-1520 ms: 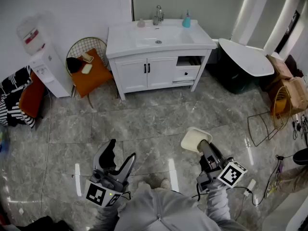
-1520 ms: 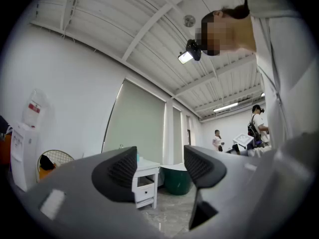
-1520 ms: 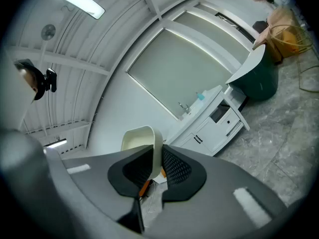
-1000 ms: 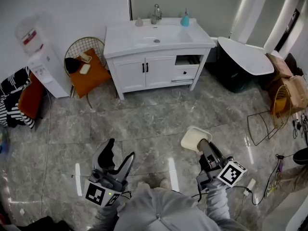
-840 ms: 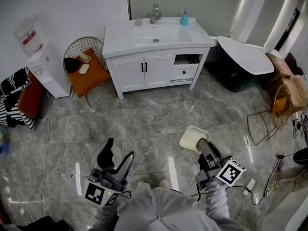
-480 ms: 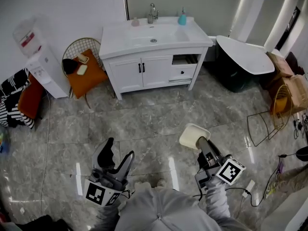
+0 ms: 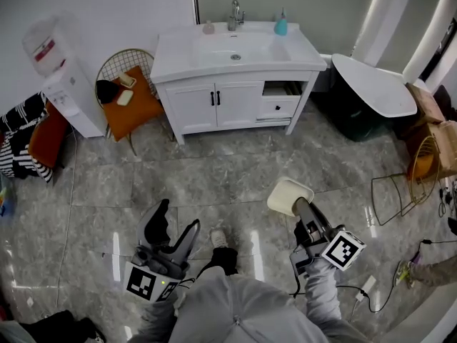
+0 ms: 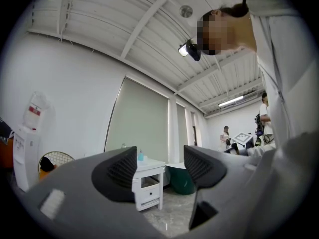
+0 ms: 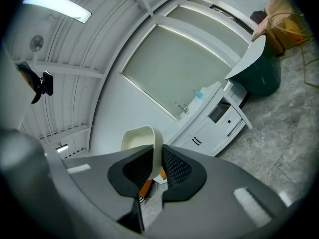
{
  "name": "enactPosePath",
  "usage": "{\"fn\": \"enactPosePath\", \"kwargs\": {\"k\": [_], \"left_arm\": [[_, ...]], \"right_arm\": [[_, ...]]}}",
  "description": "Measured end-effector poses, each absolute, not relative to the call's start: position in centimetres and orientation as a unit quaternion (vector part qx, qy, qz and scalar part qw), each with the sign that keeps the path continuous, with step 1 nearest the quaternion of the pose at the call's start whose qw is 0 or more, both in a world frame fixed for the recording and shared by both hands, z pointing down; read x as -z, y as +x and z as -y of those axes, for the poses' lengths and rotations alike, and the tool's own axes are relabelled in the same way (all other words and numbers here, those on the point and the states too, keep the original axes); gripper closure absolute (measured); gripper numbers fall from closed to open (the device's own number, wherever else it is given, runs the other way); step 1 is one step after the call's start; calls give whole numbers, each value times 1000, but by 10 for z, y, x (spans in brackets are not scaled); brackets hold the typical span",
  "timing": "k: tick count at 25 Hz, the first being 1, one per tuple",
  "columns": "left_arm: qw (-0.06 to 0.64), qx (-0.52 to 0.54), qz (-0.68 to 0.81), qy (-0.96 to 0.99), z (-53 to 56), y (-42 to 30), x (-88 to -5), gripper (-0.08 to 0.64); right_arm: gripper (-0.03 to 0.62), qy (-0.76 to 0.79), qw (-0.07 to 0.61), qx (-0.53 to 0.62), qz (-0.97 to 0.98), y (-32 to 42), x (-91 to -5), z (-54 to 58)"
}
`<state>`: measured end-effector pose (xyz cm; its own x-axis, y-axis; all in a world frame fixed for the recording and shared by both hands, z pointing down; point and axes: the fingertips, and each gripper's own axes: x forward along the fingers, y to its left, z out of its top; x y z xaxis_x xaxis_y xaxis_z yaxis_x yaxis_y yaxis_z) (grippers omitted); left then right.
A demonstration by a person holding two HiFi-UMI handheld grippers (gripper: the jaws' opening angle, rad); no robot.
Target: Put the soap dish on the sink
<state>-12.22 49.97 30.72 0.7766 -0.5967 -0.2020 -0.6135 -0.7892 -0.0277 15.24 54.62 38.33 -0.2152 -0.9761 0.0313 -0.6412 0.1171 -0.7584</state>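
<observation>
My right gripper (image 7: 296,204) is shut on the rim of a cream soap dish (image 7: 288,195), held out over the marble floor; in the right gripper view the soap dish (image 9: 142,140) stands up between the pressed pads. My left gripper (image 7: 175,224) is open and holds nothing; its spread fingers (image 8: 117,171) frame the distant vanity. The white sink (image 7: 235,51) on its cabinet stands far ahead against the wall, with a tap (image 7: 234,14), a teal bottle (image 7: 281,25) and a small pink item (image 7: 208,28) on it.
A wire chair with an orange cushion (image 7: 131,104) and a water dispenser (image 7: 64,84) stand left of the vanity. A dark bin with a white lid (image 7: 371,95) and wire racks (image 7: 407,184) are on the right. A cable (image 7: 371,288) lies by my right side.
Both grippers moved forward across the floor toward the vanity, the dish still gripped. A foot now shows between the grippers.
</observation>
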Motion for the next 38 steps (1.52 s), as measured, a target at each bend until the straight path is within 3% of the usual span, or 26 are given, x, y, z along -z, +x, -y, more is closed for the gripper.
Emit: {"fn": "enactPosePath", "kwargs": {"k": [21, 38], "left_arm": [[55, -95, -279, -954, -260, -81, -303, 241], [41, -77, -356, -931, -104, -62, -322, 241]], "right_arm": [[546, -587, 229, 324, -706, 171, -368, -293], [546, -541, 174, 338, -750, 202, -376, -85]]}}
